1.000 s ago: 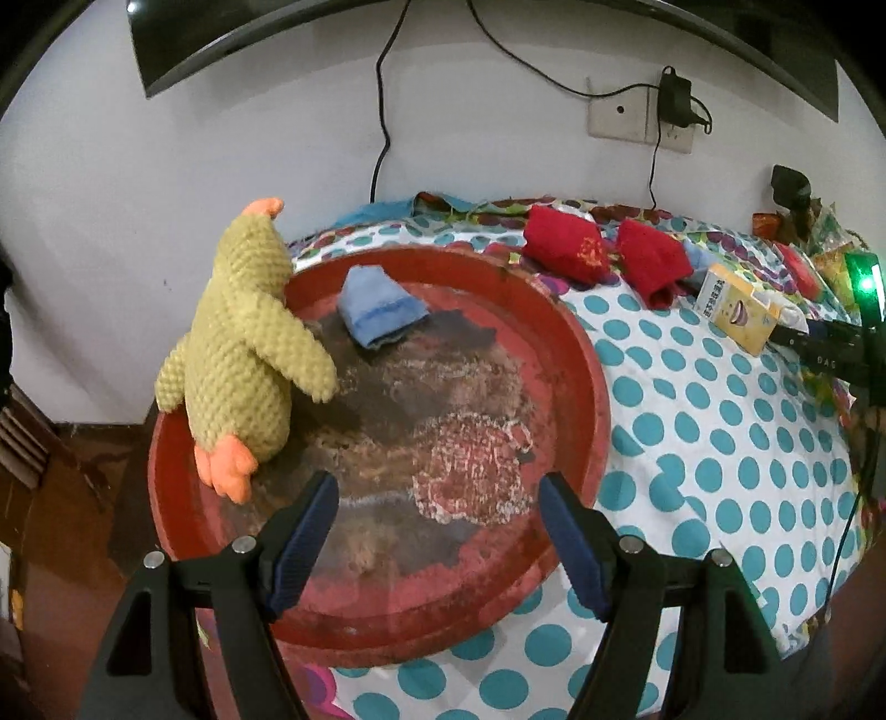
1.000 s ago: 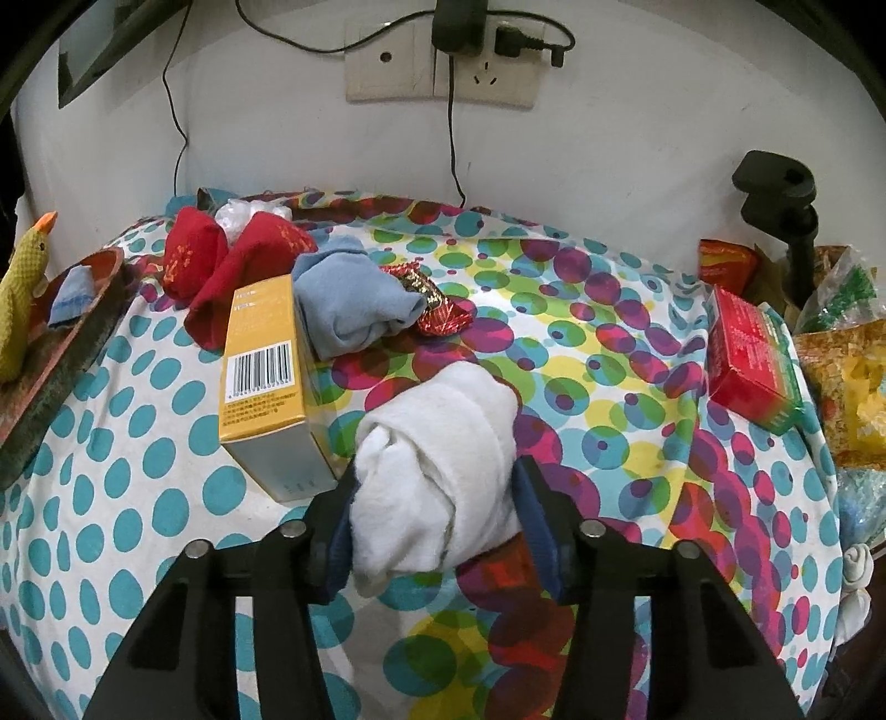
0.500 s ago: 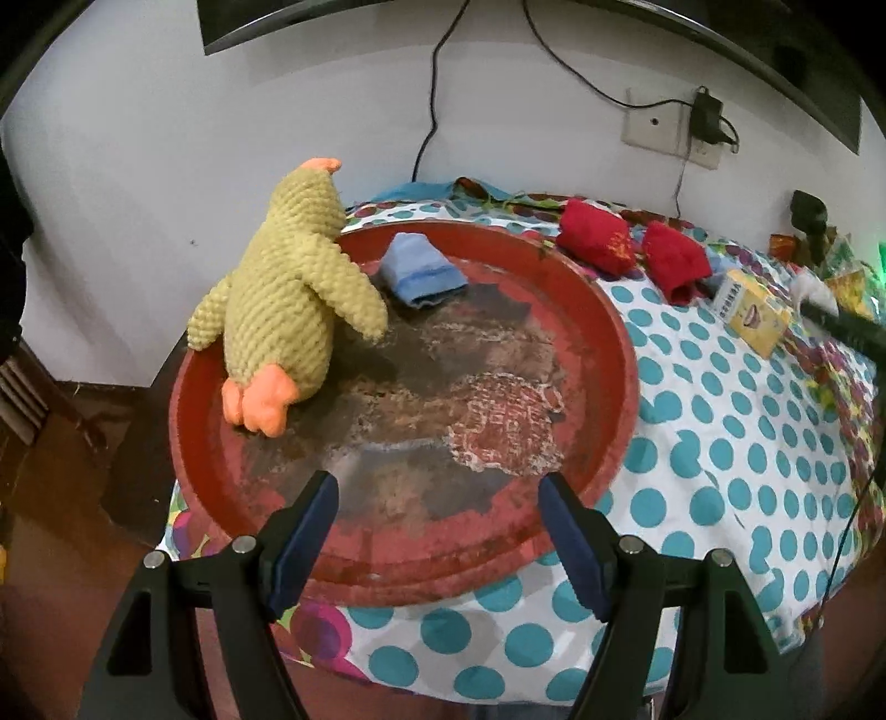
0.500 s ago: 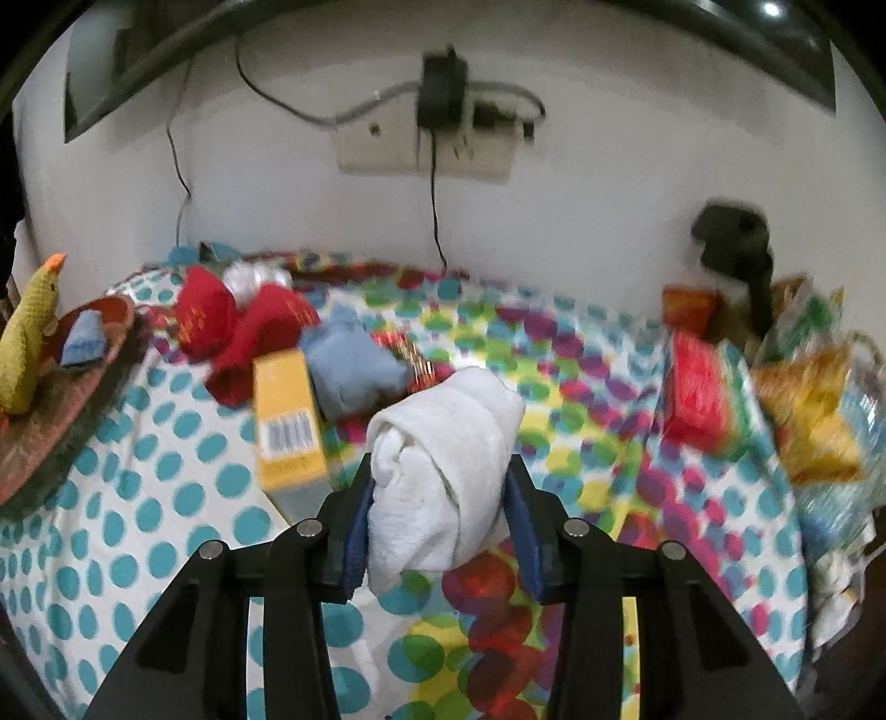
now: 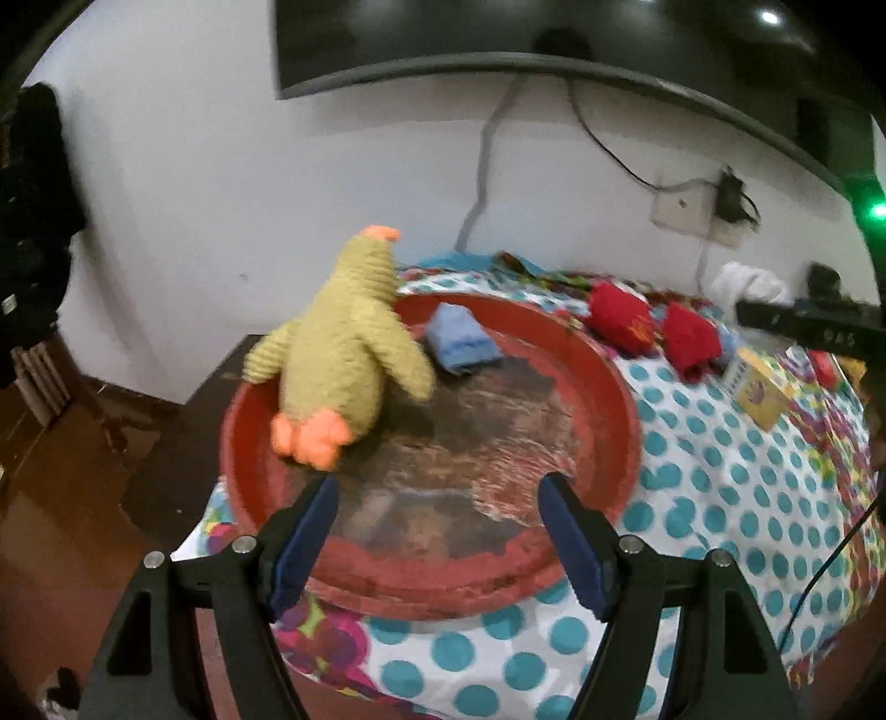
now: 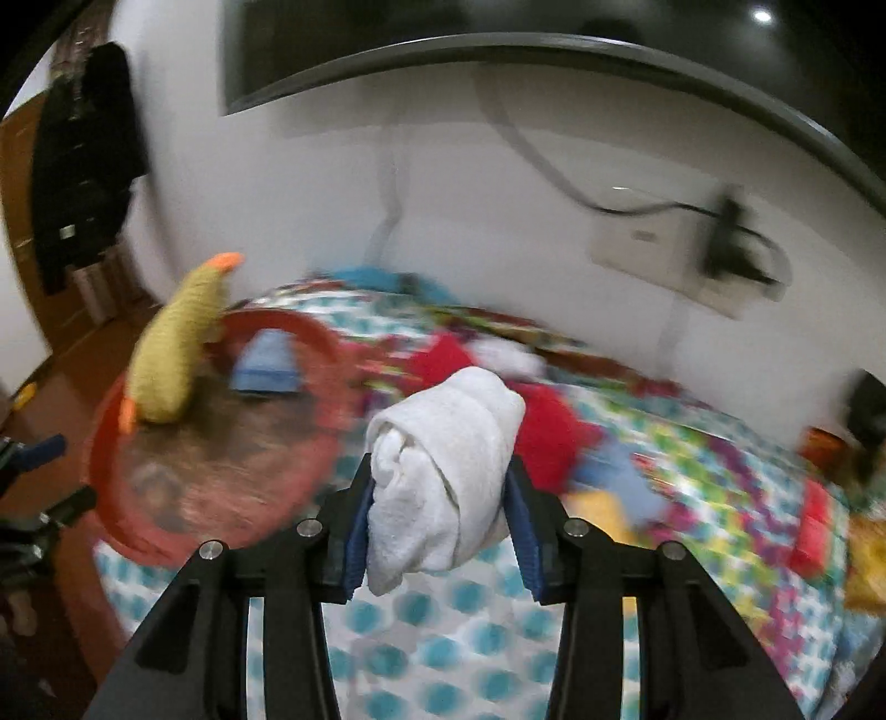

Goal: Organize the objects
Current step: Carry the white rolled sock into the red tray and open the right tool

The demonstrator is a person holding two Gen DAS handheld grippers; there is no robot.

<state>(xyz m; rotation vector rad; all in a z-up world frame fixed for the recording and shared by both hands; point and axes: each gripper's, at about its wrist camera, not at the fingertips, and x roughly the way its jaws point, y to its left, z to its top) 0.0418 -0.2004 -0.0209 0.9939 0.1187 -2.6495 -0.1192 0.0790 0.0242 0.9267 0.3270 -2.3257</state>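
My right gripper (image 6: 440, 509) is shut on a rolled white towel (image 6: 443, 465), held up in the air above the dotted tablecloth (image 6: 454, 637). To its left lies the round red tray (image 6: 105, 498) with a yellow plush duck (image 6: 177, 349) and a folded blue cloth (image 6: 266, 365) on it. My left gripper (image 5: 437, 531) stands open over the near rim of the red tray (image 5: 620, 387), nothing between its fingers. The plush duck (image 5: 343, 354) sits at the tray's left, the blue cloth (image 5: 462, 340) at its back. The right gripper with the white towel (image 5: 747, 282) shows at the far right.
Two red pouches (image 5: 653, 327) and a yellow box (image 5: 758, 387) lie on the tablecloth (image 5: 720, 498) right of the tray. A wall socket with plug and cables (image 5: 703, 205) and a dark screen (image 5: 498, 39) are on the wall. The table's left edge drops to a wooden floor (image 5: 66, 498).
My right gripper lifted the white towel off the cloth and swung left toward the tray. My left gripper drew back and up, so the tray looks farther away.
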